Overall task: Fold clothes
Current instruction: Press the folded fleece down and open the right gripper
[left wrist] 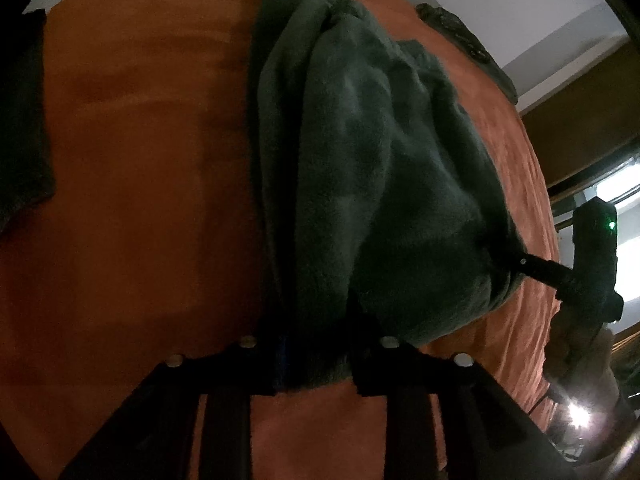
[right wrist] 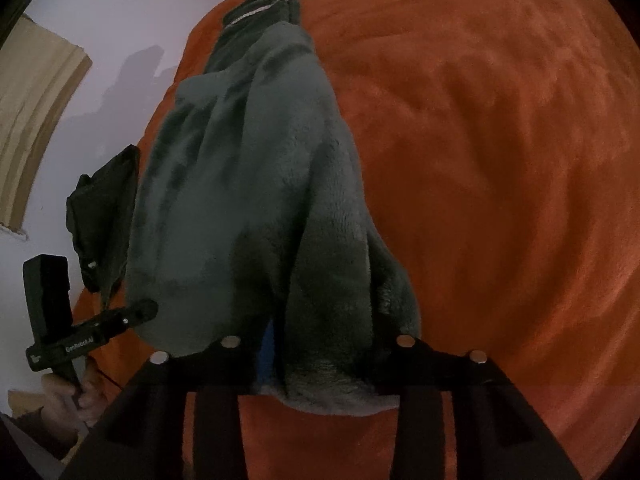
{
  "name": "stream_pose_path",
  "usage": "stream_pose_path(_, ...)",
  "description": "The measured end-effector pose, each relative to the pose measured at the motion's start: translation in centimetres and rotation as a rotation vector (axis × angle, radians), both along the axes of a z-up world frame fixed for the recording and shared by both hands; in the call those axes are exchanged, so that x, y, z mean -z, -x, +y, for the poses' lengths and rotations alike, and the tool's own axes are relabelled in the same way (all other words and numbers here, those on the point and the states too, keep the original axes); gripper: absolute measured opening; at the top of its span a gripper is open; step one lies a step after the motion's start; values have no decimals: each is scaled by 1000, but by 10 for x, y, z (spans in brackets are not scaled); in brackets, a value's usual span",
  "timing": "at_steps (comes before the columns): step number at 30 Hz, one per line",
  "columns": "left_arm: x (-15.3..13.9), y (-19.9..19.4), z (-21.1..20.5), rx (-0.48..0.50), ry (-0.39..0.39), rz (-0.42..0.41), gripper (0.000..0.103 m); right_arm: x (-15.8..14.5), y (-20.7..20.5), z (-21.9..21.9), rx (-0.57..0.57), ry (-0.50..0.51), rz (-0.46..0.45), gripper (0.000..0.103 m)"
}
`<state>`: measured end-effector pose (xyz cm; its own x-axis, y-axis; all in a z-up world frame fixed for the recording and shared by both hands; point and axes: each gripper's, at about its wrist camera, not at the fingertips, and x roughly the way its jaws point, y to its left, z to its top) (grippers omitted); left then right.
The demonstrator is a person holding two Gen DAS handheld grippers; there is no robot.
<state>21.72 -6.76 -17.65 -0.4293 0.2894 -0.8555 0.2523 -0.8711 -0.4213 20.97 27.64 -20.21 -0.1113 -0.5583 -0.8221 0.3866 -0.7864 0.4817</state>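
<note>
A dark green fleece garment (left wrist: 360,152) hangs bunched over an orange bedspread (left wrist: 140,160), its striped cuff end trailing on the bed at the far side. My left gripper (left wrist: 316,356) is shut on its near edge, with fabric pinched between the fingers. My right gripper (right wrist: 320,356) is likewise shut on a thick fold of the same garment (right wrist: 248,200). In the left wrist view the right gripper (left wrist: 524,262) pokes into the cloth from the right. In the right wrist view the left gripper (right wrist: 140,312) meets the cloth from the left.
A dark garment (left wrist: 24,120) lies on the bed at the left, and another dark item (left wrist: 460,28) at the far right edge. A folded dark cloth (right wrist: 104,208) sits by the bed's left edge. A hand (right wrist: 64,400) holds the left gripper. White wall and wooden doors lie beyond.
</note>
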Motion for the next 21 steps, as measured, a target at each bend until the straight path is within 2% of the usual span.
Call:
stream_pose_path(2,-2,-4,-6,-8,-22,12,42,0,-1,2,10,7,-13,44)
stream_pose_path(3,-3,-5,-8,-11,-23,16,45,0,-1,4,16,10,-18,45)
stream_pose_path(5,-4,-9,-12,-18,-20,24,54,-3,-4,3,4,2,9,51)
stream_pose_path(10,0,-4,-7,-23,-46,8,55,-5,-6,-1,-36,-7,35,59)
stream_pose_path(15,-2,8,8,-12,-50,6,55,-5,-5,-9,-49,-24,46,60)
stream_pose_path(21,2,6,1,-27,-67,-9,55,3,1,3,-18,3,0,60)
